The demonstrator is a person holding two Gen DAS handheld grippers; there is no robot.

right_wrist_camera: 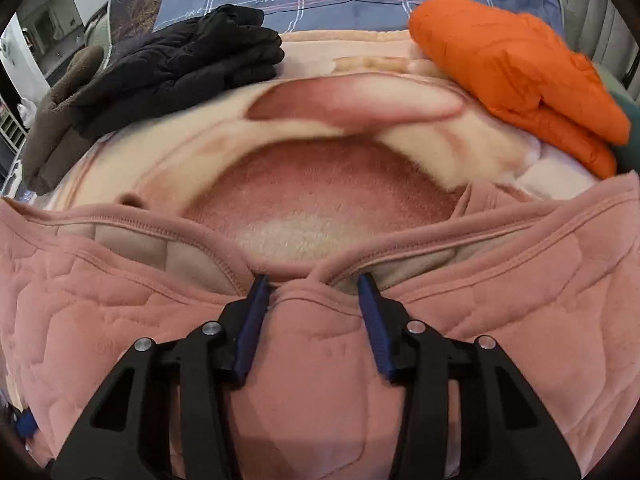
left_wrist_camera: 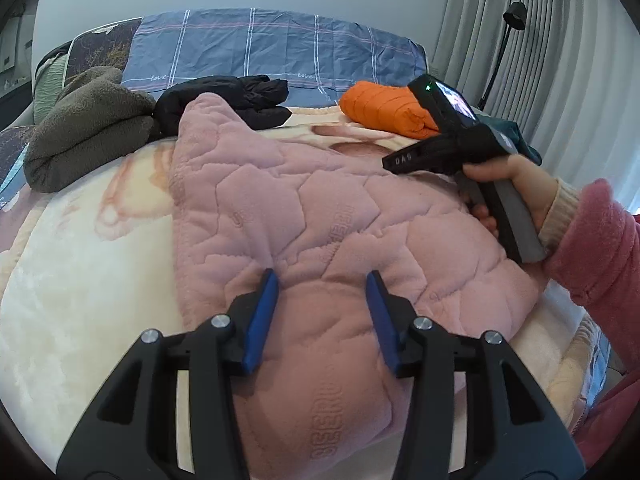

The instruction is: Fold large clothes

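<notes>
A pink quilted garment (left_wrist_camera: 304, 216) lies spread on the bed's cream and pink blanket (left_wrist_camera: 80, 280). My left gripper (left_wrist_camera: 322, 276) is open, its blue fingers (left_wrist_camera: 264, 320) resting on the garment's near part with fabric between them. My right gripper (right_wrist_camera: 312, 280) is open over the garment's hemmed edge (right_wrist_camera: 200, 232), fabric bulging between its fingers (right_wrist_camera: 372, 320). In the left wrist view the right gripper's body (left_wrist_camera: 452, 148) is held in a hand at the garment's far right side.
Folded clothes sit at the back of the bed: an olive fleece (left_wrist_camera: 84, 128), a black puffer (left_wrist_camera: 236, 96) and an orange puffer (left_wrist_camera: 388, 108). A blue plaid pillow (left_wrist_camera: 272, 44) lies behind them. Grey curtains (left_wrist_camera: 560, 60) hang at the right.
</notes>
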